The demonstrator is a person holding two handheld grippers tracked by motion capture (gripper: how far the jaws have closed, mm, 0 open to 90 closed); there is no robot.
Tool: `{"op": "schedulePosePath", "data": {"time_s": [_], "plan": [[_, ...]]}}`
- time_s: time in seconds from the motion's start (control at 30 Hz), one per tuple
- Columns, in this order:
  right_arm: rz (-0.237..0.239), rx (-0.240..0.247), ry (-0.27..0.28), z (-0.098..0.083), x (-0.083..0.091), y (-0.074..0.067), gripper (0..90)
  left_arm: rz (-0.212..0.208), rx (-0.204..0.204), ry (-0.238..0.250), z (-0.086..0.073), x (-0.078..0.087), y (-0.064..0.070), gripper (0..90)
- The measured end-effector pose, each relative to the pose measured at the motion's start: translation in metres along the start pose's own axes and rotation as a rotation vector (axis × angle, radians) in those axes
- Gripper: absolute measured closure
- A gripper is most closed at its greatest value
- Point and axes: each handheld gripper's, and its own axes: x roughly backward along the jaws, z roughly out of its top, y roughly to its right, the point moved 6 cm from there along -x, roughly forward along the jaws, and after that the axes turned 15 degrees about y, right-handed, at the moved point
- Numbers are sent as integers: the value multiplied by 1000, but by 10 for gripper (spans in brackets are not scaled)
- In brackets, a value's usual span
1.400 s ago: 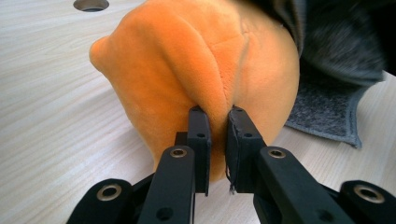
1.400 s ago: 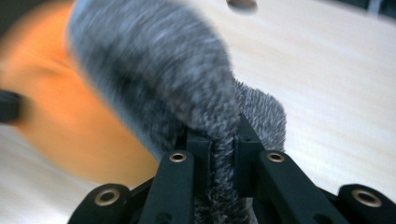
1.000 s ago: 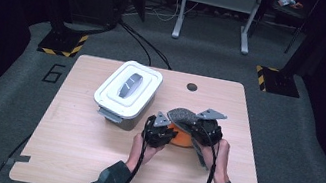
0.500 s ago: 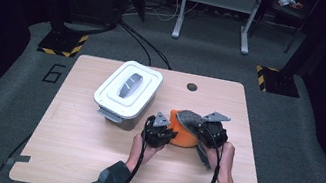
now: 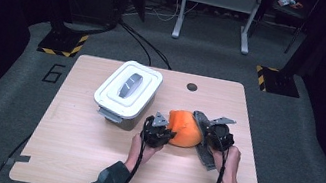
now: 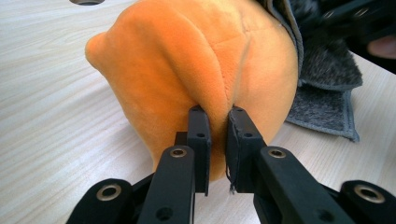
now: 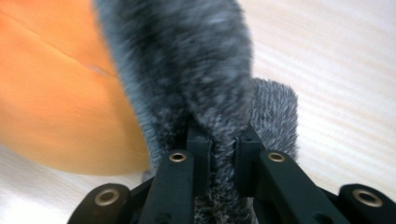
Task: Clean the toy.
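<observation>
So from where I'm standing, going left to right: there's a white lidded box (image 5: 126, 93) with a grey handle on top sitting at about 10 o'clock on the tabletop (image 5: 65, 145). Just right of it, near the middle, is the left tool (image 5: 167, 135), and it's pinched down on a fold of the orange plush thing (image 5: 185, 128). In the left gripper view you can see the two black pads squeezing a little ridge of that orange fabric (image 6: 196, 60) right along a seam.

The plush itself is a rounded, puffy lump, bright orange, short velvety pile, with stitched seams running over the top. It sits on the tabletop roughly dead center, a bit toward 3 o'clock. On its right side there's a grey fuzzy piece (image 5: 203, 144) attached or tucked against it, shaggier and darker, with a flat bound edge that trails down toward 5 o'clock.

The right tool (image 5: 205, 129) is clamped on that grey fuzzy piece; in the right gripper view the fur (image 7: 205, 70) bulges up between the jaws, the orange body blurred off to one side.
</observation>
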Motion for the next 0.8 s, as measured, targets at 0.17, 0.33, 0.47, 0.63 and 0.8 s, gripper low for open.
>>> {"op": "schedulePosePath", "data": {"time_s": [0.17,0.33,0.47,0.63,0.8], "plan": [[10,-21,-48,-15,-13,4,809,3,7,3,-1,0,-2,810],[-22,-17,-9,-3,-1,8,810,2,5,2,-1,1,-3,808],[-30,26,110,26,26,2,810,2,3,-1,-1,1,-3,808],[50,77,149,46,32,-24,810,0,2,0,-1,1,-3,799],[79,46,93,39,10,-27,812,-3,-22,-1,0,2,-2,643]]}}
